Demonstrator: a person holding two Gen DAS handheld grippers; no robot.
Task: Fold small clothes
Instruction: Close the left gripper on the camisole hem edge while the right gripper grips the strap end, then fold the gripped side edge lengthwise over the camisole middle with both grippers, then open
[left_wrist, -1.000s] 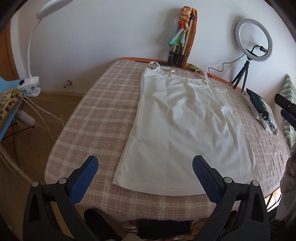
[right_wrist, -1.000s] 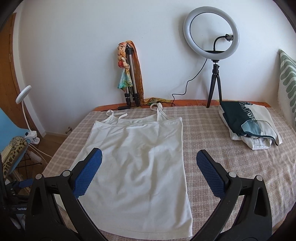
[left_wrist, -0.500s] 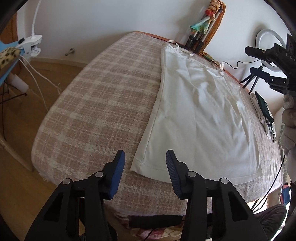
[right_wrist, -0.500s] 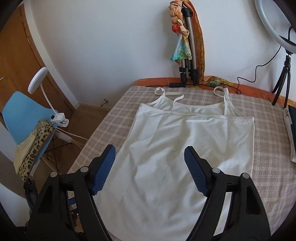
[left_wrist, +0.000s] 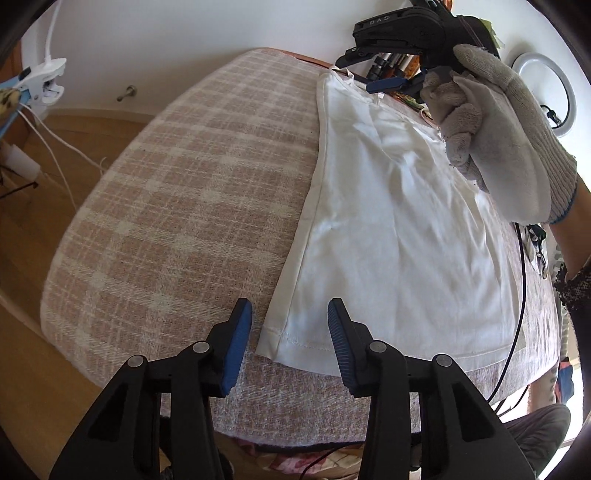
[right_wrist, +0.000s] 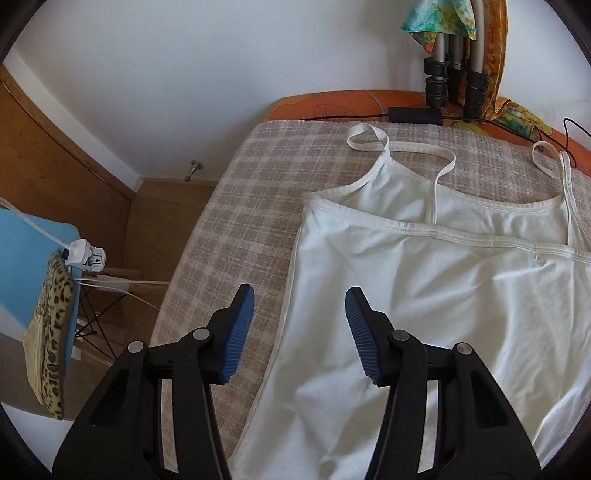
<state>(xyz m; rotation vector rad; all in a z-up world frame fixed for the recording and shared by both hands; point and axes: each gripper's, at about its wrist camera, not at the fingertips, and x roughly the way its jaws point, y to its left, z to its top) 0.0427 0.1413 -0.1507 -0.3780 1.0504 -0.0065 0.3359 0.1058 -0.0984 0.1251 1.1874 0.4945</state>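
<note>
Chair: a blue chair (right_wrist: 22, 254) with a leopard-print cloth (right_wrist: 50, 347) stands at the far left, off the bed.
Bed cover: a pink-and-cream checked blanket (left_wrist: 177, 206) fills the left half of the left wrist view.
Left gripper: the left gripper (left_wrist: 290, 341) has its jaws parted, holding nothing; it hovers at the near left hem corner of the top, one pad over blanket, the other over cloth.
Camisole: the white camisole top (left_wrist: 399, 229) lies flat, straps far, hem near.
Right gripper: the right gripper (right_wrist: 300, 328) is open and empty, straddling the top's left side seam near the strap end.
Gloved hand: a gloved hand (left_wrist: 502, 136) holds it above the far right part.
</note>
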